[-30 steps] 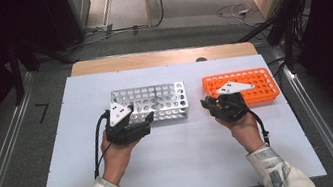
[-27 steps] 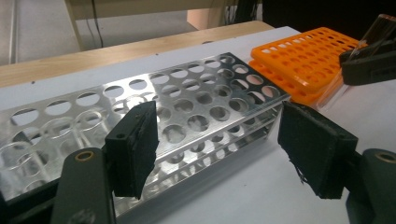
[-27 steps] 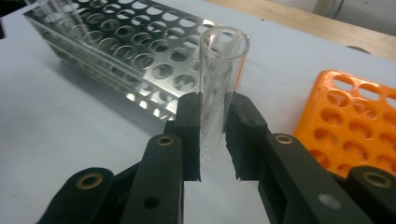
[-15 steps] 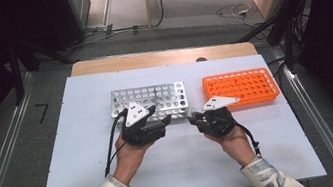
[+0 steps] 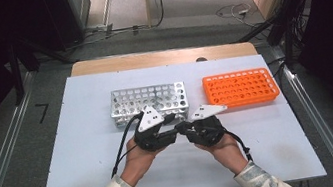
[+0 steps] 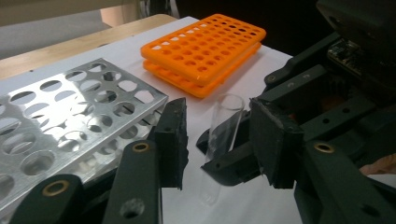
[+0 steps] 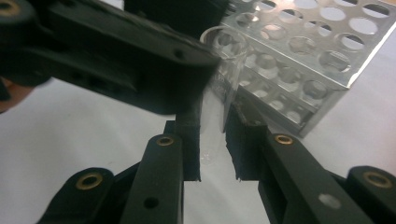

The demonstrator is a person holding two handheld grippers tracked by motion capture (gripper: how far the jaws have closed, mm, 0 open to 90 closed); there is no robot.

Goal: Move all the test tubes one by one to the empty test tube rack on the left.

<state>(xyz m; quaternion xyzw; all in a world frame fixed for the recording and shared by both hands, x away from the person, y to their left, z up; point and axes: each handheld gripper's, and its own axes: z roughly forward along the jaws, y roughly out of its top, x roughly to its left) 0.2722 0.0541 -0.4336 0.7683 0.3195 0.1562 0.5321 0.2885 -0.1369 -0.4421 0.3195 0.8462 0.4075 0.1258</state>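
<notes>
A clear glass test tube (image 6: 225,122) stands nearly upright just above the white table. My right gripper (image 7: 212,129) is shut on its lower part, one pad (image 7: 189,142) on each side. My left gripper (image 6: 219,112) is open, its two pads (image 6: 173,136) standing apart on either side of the tube without touching it. In the high view the left gripper (image 5: 169,123) and the right gripper (image 5: 185,130) meet tip to tip at the middle of the table. The left gripper's arm (image 7: 116,60) crosses the top of the right gripper view.
A silver metal rack (image 5: 148,101) with round holes stands just behind the grippers. An orange plastic rack (image 5: 239,88) lies at the back right. The white table top (image 5: 87,151) has a wooden edge (image 5: 159,57) at the back. Cables trail from both grippers.
Both hands have drawn back from the racks and swung toward each other. The grippers, apart a second ago, now meet at the table's middle.
</notes>
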